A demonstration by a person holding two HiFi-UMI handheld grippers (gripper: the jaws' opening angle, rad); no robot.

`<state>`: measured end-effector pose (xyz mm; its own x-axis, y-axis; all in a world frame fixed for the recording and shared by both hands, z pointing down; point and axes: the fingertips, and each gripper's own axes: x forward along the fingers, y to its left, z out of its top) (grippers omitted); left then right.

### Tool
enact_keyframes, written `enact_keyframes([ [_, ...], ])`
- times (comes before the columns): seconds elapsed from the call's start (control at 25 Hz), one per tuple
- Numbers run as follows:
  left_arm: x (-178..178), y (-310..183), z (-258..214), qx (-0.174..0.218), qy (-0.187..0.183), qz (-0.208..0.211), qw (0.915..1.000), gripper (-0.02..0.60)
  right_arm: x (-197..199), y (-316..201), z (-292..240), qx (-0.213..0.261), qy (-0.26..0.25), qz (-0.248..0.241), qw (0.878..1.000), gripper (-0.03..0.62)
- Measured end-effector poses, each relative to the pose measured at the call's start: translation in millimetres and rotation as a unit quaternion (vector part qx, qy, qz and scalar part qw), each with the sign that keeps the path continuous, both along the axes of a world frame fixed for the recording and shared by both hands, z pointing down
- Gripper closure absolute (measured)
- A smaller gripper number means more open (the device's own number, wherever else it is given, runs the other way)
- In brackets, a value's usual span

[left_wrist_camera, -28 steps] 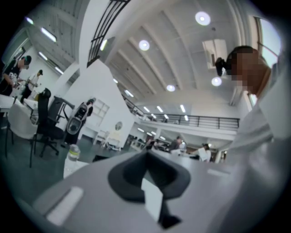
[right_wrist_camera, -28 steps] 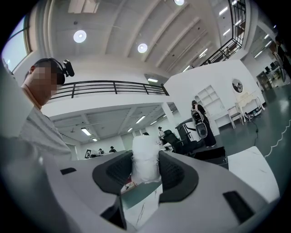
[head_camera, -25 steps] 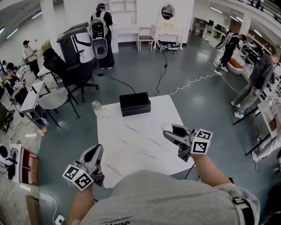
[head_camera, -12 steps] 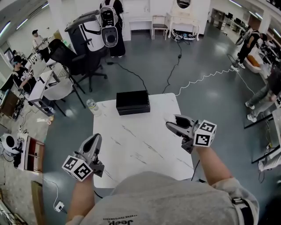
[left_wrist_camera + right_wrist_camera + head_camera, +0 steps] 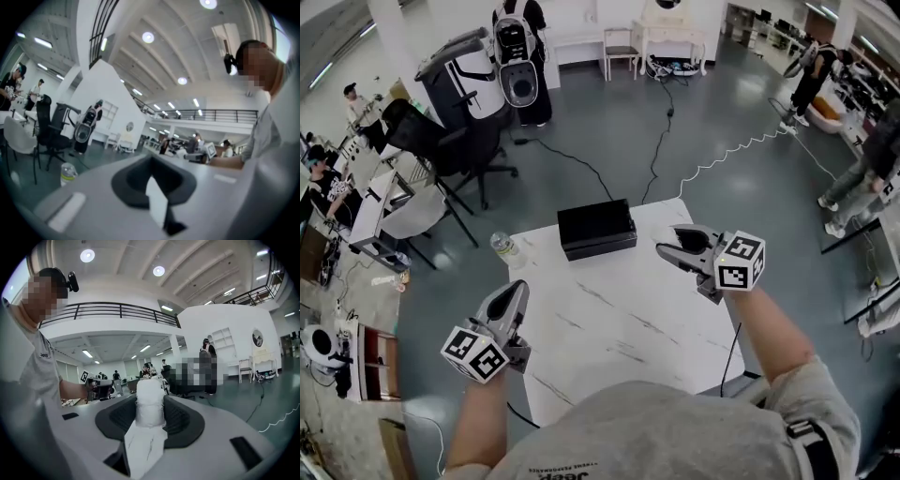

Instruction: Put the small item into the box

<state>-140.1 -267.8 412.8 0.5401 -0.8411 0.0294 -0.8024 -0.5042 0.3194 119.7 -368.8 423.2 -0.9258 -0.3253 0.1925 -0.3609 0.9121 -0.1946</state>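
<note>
A black box [image 5: 596, 228] stands at the far side of the white marble table [image 5: 609, 314]. My right gripper [image 5: 668, 251] hovers over the table's right part, just right of the box, and points toward it. In the right gripper view its pads are shut on a small white wrapped item [image 5: 149, 404]. My left gripper [image 5: 514, 293] hangs over the table's near left edge. Its jaws look closed together with nothing between them [image 5: 151, 165].
A clear water bottle [image 5: 503, 248] stands on the table's far left corner, left of the box. Office chairs [image 5: 441, 155] and desks fill the floor at left. Cables [image 5: 656, 150] run across the grey floor beyond the table. People stand at the room's edges.
Both grippers have moved forward over the table toward the box. The right one still carries the white item and now sits closer beside the box.
</note>
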Motion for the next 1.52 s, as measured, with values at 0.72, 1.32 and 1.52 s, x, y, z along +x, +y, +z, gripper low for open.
enact_keyframes([
  [0.72,-26,-131,64,-0.009,-0.004,0.032,0.9994,0.575,-157,-122,66,0.041,0.135,-0.078,0.987,0.424],
  [1.32,-22,-188,116,-0.029,0.01,0.029,0.9991,0.575,-225,-164,149,0.044,0.222,-0.138,0.964,0.424],
  [1.52,-21,-198,127,-0.033,0.014,0.029,0.999,0.575,-233,-173,169,0.051,0.243,-0.144,0.958,0.424],
])
